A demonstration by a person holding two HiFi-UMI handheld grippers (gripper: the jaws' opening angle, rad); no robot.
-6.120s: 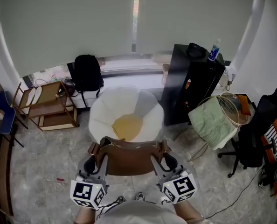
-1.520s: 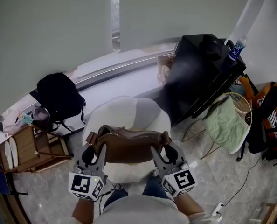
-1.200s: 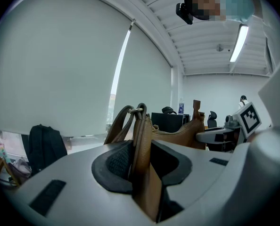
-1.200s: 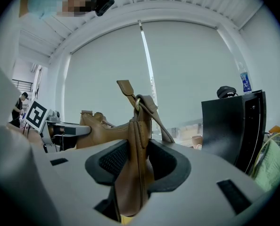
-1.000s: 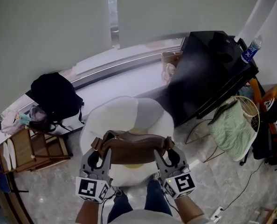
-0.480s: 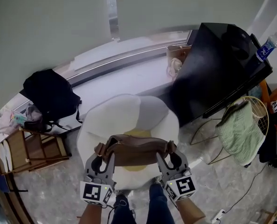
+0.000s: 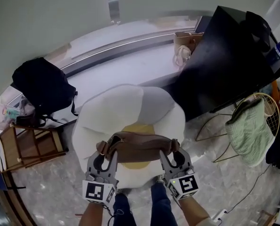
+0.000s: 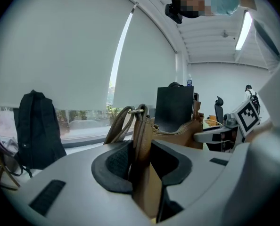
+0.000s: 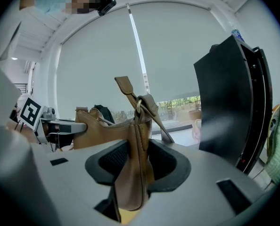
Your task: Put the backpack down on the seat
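At the left of the head view a black backpack [image 7: 43,86] leans by the window ledge, with a wooden rack [image 7: 29,145] below it; both stand well apart from the work. Lower centre-left, the left gripper [image 7: 104,153] has its pads pressed on the left end of the brown backpack [image 7: 137,147]. The left gripper view shows the leather and strap ring pinched between the jaws. The bag's long axis runs across the frame from one gripper to the other, so neither hand is nearer; it spans both. It hangs over the front half of the seat [image 7: 130,102], a white petal-shaped cushion with a yellow centre, covering part of that centre. Whether its underside already touches the cushion cannot be told. The seat lies directly under and slightly beyond the fingers, towards the top of the frame. I judge the remaining move to be a short, level drop with nothing in the way. The right gripper [image 7: 174,153] likewise clamps the bag's right end. Further right, the black cabinet [image 7: 234,55] and a green cloth [image 7: 248,131] on a wire frame stand clear of the seat.
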